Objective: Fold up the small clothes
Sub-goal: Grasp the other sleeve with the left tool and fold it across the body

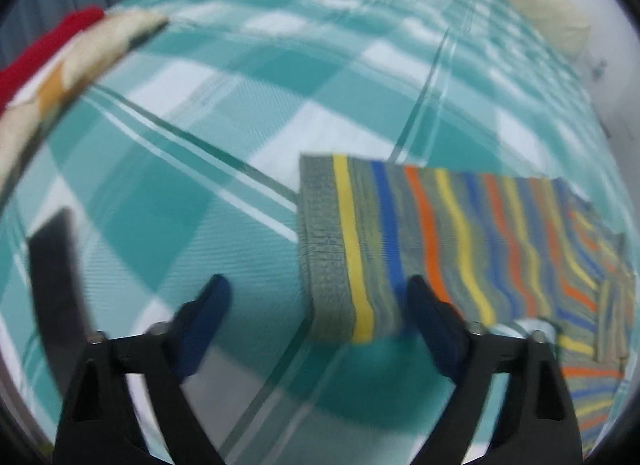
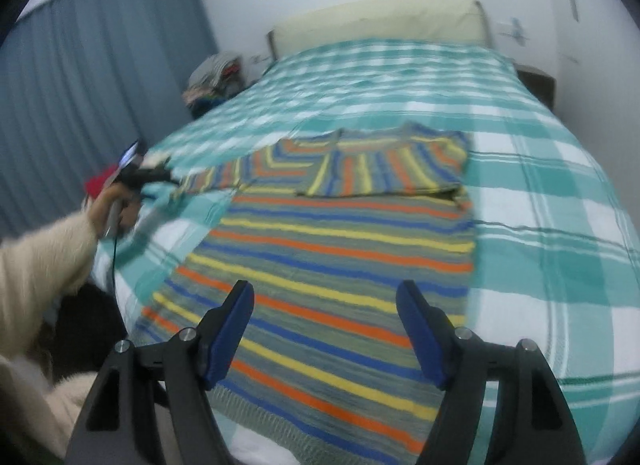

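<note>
Both grippers [image 1: 316, 297] [image 2: 324, 305] agape (seemingly empty)

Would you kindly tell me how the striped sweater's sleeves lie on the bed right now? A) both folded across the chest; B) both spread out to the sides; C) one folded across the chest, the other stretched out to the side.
C: in the right wrist view the striped sweater has one sleeve folded across its chest, while the other sleeve stretches sideways toward the left gripper.

1 striped sweater [image 2: 344, 249], 1 bed [image 2: 560, 225] w/ plaid cover, 1 headboard [image 2: 380, 21], 1 clothes pile [image 2: 218, 77], 1 curtain [image 2: 100, 65], 2 grippers: left [image 1: 316, 297], right [image 2: 326, 301].
</note>
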Demonstrator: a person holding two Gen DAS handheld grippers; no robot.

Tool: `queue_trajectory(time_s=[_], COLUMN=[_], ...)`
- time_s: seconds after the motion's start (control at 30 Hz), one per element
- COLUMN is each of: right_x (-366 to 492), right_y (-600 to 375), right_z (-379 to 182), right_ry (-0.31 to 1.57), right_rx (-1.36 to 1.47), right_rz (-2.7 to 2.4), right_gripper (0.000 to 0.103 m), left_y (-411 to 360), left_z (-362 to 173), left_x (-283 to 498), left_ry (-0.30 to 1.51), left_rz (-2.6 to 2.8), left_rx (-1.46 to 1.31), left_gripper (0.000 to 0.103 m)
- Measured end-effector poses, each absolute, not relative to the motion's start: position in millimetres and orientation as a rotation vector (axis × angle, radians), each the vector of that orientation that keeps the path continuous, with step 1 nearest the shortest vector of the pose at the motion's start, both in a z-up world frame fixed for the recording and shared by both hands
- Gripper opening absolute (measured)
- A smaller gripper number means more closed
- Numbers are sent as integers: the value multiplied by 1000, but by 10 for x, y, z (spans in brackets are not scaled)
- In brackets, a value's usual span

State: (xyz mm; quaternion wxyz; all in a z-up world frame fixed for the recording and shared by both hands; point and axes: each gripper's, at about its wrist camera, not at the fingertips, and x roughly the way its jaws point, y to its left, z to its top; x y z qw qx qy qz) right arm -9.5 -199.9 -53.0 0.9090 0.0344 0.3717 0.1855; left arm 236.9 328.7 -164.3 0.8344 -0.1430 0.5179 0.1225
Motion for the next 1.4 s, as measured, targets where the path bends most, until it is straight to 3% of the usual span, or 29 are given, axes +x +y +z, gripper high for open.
queue_trajectory(time_s=[0.03, 0.07, 0.1, 0.27, 0.43, 0.67, 0.77, 0.8, 0.87, 1.03, 1.2, 1.4], right_x=[-101, -118, -144, -192, -199, -280, -283, -286, -287, -279, -183, -110], right_y=[-1947, -1905, -1880, -1974, -2117, -2246, -2348, -2391, -2457, -2613, -2687, -2657], right_z=[-556, -588, -625, -694, -661, -608, -630, -645, -669, -710, -834, -934], right_ry=[772, 777, 782, 753, 702, 666, 669, 671, 674, 679, 750, 792], right_rx=[49, 26, 4, 13, 85, 87, 112, 127, 148, 193, 193, 165], right_rz=[388, 392, 392, 385, 374, 348, 333, 326, 316, 279, 208, 151], right_gripper=[73, 73, 73, 73, 73, 73, 73, 73, 73, 73, 75, 84], left_y=[3263, 3229, 3184, 2629, 1342, -432, -839, -904, -1020, -847, -317, 262], left_z=[-1675, -1654, -1608, -904, -258, -269, -536, -622, -785, -914, -878, -827], left_x=[2373, 2369, 2380, 2369, 2315, 2269, 2370, 2408, 2421, 2288, 1782, 1098], left_ry=[1093, 1063, 1051, 902, 795, 769, 829, 852, 890, 939, 862, 811], left_rz=[276, 284, 271, 158, -117, -428, -502, -511, -514, -467, -233, -66], left_rx=[-291, -267, -253, -107, 47, 188, 187, 178, 156, 121, 296, 342], left_gripper=[65, 21, 3, 2, 2, 2, 13, 37, 72, 75, 96, 99])
